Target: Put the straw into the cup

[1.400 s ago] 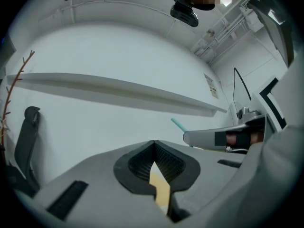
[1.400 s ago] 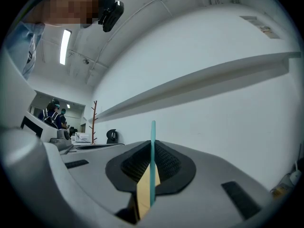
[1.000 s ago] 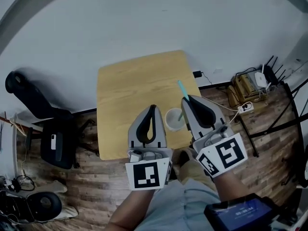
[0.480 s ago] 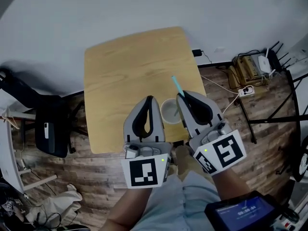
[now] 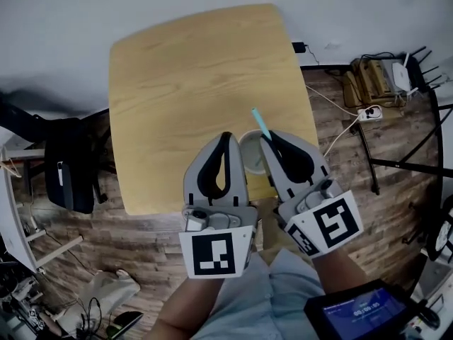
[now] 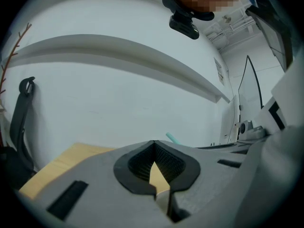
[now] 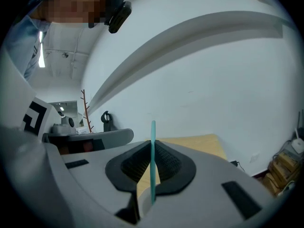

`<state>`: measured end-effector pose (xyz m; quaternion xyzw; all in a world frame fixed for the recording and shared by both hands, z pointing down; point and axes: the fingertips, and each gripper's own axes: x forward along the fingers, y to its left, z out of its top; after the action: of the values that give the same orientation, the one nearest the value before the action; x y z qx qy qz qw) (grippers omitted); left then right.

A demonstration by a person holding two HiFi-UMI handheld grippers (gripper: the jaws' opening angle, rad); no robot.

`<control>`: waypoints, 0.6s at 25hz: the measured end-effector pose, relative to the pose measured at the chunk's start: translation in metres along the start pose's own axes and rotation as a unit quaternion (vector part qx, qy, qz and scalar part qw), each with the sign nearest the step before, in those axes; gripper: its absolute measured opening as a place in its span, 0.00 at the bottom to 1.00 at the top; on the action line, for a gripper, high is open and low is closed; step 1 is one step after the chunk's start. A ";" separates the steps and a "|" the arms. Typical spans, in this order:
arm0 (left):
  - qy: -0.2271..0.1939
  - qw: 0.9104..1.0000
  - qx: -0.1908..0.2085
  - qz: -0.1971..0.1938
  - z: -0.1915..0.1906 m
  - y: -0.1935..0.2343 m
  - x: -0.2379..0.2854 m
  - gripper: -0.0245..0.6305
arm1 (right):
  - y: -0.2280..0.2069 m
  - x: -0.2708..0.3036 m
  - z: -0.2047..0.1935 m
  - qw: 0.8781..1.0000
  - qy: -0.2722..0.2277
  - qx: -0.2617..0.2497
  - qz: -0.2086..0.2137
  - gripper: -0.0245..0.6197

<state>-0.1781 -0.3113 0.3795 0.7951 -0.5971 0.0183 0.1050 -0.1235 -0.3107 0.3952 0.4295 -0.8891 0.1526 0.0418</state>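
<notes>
there are 1 teal straw [image 5: 260, 122], 1 white cup [image 5: 250, 153] and 2 grippers over 1 wooden counter [image 5: 184, 69]; the cup stands near the counter's front edge between the grippers, partly covered by them, and its inside cannot be made out. the right gripper [image 5: 269, 139] has its fingers clamped on the straw, which rises upright above the cup's rim, its lower end hidden. the left gripper [image 5: 225, 137], just beside the cup, has its fingers together on nothing.
</notes>
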 end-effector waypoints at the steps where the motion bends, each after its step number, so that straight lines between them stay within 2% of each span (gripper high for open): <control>1: 0.004 1.000 -0.002 0.002 -0.005 0.001 0.001 0.04 | -0.002 0.002 -0.006 1.000 0.005 0.004 0.001 0.07; 7: 0.022 1.000 -0.009 0.008 -0.025 0.009 0.007 0.04 | -0.007 0.010 -0.029 1.000 0.023 0.017 0.001 0.07; 15: 0.038 0.999 -0.016 0.015 -0.042 0.025 0.010 0.04 | -0.007 0.022 -0.037 1.000 0.019 0.012 -0.002 0.07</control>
<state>-0.1949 -0.3199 0.4255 0.7831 -0.6047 0.0403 0.1397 -0.1343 -0.3199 0.4365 0.4290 -0.8854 0.1709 0.0538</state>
